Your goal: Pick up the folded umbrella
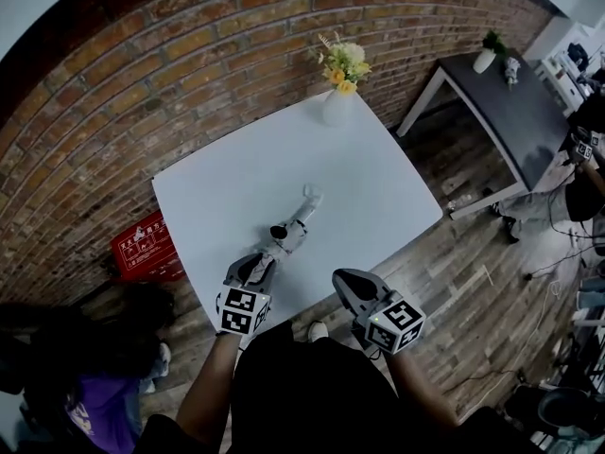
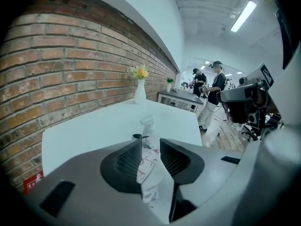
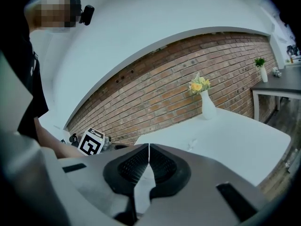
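Observation:
The folded umbrella (image 1: 295, 223), pale with a faint print and a dark strap near its near end, lies on the white table (image 1: 369, 187), pointing away from me. My left gripper (image 1: 264, 262) is at the umbrella's near end. In the left gripper view the umbrella (image 2: 148, 147) shows in the narrow gap of the left gripper (image 2: 150, 141), whose jaws stand a little apart on either side of it; I see no clear squeeze. My right gripper (image 1: 343, 278) hovers at the table's near edge, and the right gripper (image 3: 149, 146) has its jaws together, holding nothing.
A white vase of yellow flowers (image 1: 338, 97) stands at the table's far edge by the brick wall. A red crate (image 1: 145, 247) sits on the floor to the left. A dark side table (image 1: 515, 112) is at the right. People stand in the room beyond.

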A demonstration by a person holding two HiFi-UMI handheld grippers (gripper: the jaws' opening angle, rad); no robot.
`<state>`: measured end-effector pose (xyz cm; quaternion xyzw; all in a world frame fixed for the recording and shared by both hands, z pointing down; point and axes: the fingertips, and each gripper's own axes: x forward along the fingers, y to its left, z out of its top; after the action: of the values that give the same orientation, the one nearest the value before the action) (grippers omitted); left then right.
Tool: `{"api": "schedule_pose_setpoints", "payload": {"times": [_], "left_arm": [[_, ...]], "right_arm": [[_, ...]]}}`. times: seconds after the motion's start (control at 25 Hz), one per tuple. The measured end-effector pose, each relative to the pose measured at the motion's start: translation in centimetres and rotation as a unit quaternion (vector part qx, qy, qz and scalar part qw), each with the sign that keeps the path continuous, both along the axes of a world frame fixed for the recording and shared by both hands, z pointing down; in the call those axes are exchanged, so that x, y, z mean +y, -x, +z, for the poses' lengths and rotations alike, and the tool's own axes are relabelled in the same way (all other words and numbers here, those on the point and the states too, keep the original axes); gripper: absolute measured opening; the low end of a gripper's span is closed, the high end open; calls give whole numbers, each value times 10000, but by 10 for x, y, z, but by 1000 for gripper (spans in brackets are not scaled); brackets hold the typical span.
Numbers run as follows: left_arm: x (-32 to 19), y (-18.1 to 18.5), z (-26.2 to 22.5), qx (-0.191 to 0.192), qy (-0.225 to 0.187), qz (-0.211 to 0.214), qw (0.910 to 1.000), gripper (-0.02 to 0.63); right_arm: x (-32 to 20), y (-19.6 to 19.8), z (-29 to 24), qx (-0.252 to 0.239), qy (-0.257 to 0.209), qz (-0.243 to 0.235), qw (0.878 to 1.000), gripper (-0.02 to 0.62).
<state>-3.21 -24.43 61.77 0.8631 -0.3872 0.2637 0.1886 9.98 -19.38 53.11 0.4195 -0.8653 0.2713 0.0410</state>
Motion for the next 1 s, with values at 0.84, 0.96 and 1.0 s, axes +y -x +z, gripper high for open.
{"api": "schedule_pose_setpoints", "payload": {"times": [0.84,0.96,1.0], "left_arm": [[-25,-35,93,-1246,674,1689,9754,380],[-23,-36,102,-1310,810,1750,9725,379],[-22,-36,105,-1351,846,1783,9710,379]], "right_arm": [[-13,0,28,330,437,200,9983,23],[-12,-1,30,426,487,233,9976,23],[-11,-1,31,441,502,246,9975,23]]}}
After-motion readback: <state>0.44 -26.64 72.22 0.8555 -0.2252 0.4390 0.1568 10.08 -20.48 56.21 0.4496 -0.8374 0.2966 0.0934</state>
